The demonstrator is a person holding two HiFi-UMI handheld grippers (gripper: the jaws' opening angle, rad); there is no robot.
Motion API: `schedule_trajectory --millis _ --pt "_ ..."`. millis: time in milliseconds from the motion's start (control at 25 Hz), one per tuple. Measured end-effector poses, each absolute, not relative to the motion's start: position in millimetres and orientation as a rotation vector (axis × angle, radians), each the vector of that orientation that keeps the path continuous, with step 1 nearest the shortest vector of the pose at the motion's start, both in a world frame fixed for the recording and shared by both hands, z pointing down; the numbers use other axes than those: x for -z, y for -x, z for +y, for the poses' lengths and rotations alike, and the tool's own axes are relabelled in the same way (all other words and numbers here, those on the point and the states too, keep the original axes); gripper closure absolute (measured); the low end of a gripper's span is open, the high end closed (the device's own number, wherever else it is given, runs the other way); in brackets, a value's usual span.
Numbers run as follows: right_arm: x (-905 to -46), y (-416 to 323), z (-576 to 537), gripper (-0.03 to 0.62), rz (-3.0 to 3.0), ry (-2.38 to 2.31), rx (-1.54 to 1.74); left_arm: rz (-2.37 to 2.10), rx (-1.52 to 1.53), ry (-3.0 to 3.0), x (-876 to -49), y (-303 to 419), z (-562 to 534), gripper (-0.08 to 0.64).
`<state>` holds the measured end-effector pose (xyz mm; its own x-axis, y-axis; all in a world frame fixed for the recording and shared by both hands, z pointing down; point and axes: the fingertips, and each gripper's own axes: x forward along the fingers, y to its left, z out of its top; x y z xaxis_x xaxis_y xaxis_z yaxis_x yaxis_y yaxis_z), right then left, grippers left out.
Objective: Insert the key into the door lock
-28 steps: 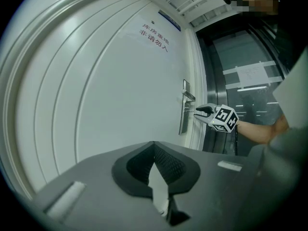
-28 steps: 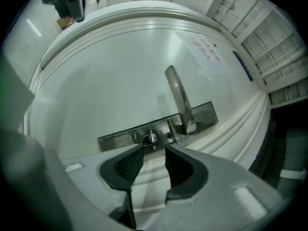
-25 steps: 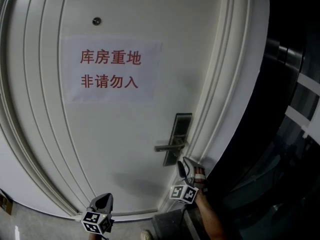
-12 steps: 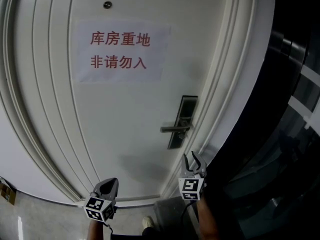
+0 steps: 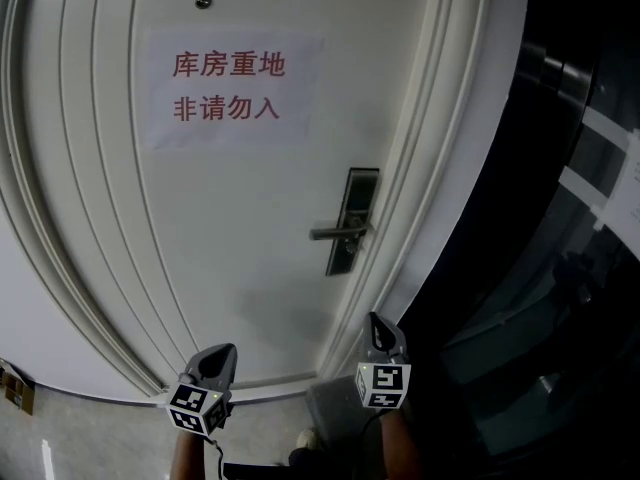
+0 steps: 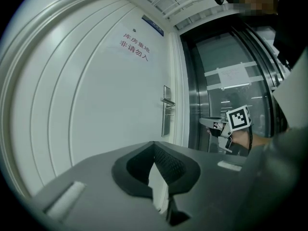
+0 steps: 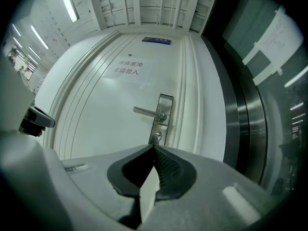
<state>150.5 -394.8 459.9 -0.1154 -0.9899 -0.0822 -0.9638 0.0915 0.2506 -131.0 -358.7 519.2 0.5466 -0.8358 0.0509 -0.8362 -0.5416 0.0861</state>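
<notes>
- Door [image 5: 230,228]: a white panelled leaf that filled most of the head view and stood shut in its moulded white frame.
- Glazed wall [image 5: 560,218]: dark glass and brushed metal posts, just beside the frame on the right.
- Paper sign [image 5: 232,88]: a pale sheet with two lines of red characters, stuck flat to the upper door.
- Lock plate [image 5: 352,218]: a tall metal plate near the door's right edge, below and to the right of the sign.
- Lever handle [image 5: 335,232]: level, and reaching left from the plate.
- Right gripper [image 5: 376,324]: held low in front of the frame and aimed at the plate. Its jaws had just closed tip to tip, with nothing between them.
- Left gripper [image 5: 224,350]: held low, left of the right gripper and well apart from the plate. Its jaws were pressed together at the tips and gripped nothing.
- Keyhole [image 7: 157,137]: a round cylinder in the plate, directly under the handle and untouched by either gripper.
- Peephole [image 5: 203,2]: a small dark disc above the sign.
</notes>
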Motion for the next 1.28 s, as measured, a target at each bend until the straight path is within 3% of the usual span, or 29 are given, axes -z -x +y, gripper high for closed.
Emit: schedule_trajectory --millis 1280 --pt "-510 -174 -257 0.591 -2.474 -1.905 0.11 -1.501 -0.003 -2.657 -518 78 -280 0.557"
